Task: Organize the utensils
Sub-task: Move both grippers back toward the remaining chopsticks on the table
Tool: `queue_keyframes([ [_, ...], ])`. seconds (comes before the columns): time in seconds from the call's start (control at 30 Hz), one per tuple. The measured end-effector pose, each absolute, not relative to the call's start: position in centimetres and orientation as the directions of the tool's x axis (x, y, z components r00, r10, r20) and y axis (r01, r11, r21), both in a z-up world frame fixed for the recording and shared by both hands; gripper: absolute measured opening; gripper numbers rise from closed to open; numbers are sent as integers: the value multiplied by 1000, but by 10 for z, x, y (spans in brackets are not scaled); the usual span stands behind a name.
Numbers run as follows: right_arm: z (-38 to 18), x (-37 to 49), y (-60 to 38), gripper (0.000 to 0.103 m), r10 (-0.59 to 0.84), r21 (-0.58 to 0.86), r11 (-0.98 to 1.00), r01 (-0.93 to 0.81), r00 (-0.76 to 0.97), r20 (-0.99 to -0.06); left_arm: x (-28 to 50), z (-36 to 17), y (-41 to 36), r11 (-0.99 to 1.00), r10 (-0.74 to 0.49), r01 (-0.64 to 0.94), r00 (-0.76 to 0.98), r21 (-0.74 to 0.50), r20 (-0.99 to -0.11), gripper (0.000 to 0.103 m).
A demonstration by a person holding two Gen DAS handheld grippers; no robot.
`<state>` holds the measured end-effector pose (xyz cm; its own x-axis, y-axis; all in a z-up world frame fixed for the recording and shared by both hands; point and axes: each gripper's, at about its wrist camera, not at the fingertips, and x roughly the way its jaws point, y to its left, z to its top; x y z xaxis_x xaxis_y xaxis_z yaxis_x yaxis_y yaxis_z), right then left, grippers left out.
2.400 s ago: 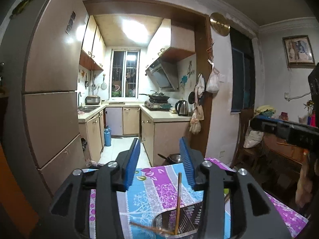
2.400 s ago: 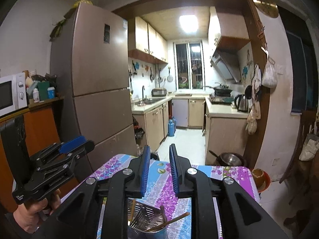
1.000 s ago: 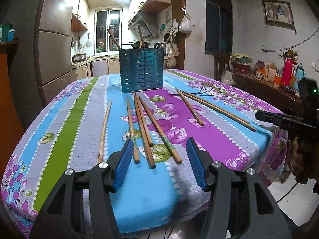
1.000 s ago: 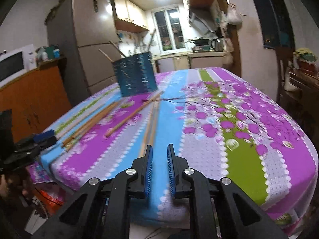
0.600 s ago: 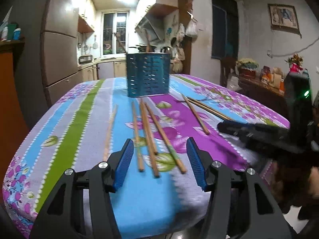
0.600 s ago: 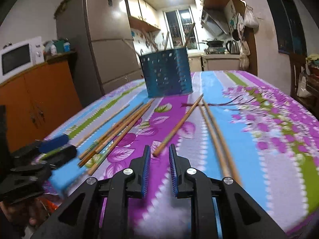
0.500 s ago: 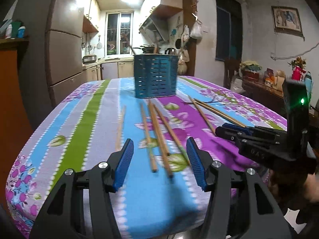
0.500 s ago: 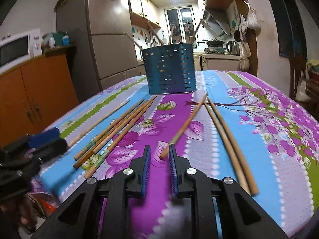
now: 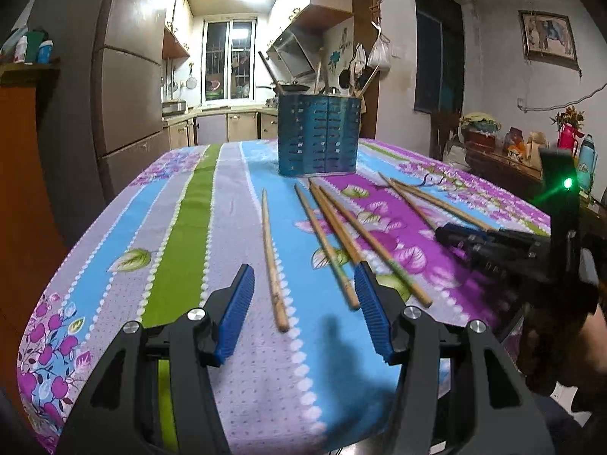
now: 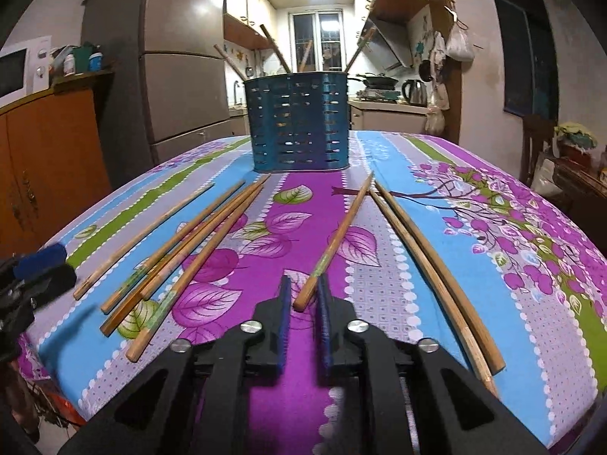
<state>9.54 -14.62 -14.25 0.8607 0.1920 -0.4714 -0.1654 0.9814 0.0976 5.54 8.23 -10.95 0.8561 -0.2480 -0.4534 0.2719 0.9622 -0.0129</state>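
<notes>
The surface (image 10: 474,227) with its flowered cloth carries the blue holder (image 10: 299,121) at the far end; approx. four chopsticks already stand in it. Eight chopsticks lie loose in front, so most work is left. Left hand-held gripper (image 9: 303,311) hangs spread over one chopstick (image 9: 273,261), w/o touching it. Right hand-held gripper (image 10: 303,299) is closing, and the near end of a single chopstick (image 10: 334,242) is between its jaws.

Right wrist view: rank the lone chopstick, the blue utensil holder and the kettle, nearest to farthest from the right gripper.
1. Lone chopstick: near end between the closing jaws of the right gripper.
2. Blue utensil holder: mid-table, ahead.
3. Kettle: kitchen counter, far right.
</notes>
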Motion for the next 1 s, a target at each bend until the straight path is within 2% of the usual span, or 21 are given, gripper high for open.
queue_keyframes([
  [0.27, -143, 76, -153, 9, 196, 88, 981, -175, 858, -475, 58, -116, 88, 959, -251, 282, 843, -6, -475, 52],
  [0.43, -145, 67, -157, 9, 199, 86, 980, -180, 864, -463, 65, -122, 83, 956, -251, 294, 834, 10, -491, 34],
  [1.0, -147, 58, -152, 10, 164, 36, 986, -164, 887, -433, 57, -136, 85, 964, -237, 265, 881, 11, -410, 31],
])
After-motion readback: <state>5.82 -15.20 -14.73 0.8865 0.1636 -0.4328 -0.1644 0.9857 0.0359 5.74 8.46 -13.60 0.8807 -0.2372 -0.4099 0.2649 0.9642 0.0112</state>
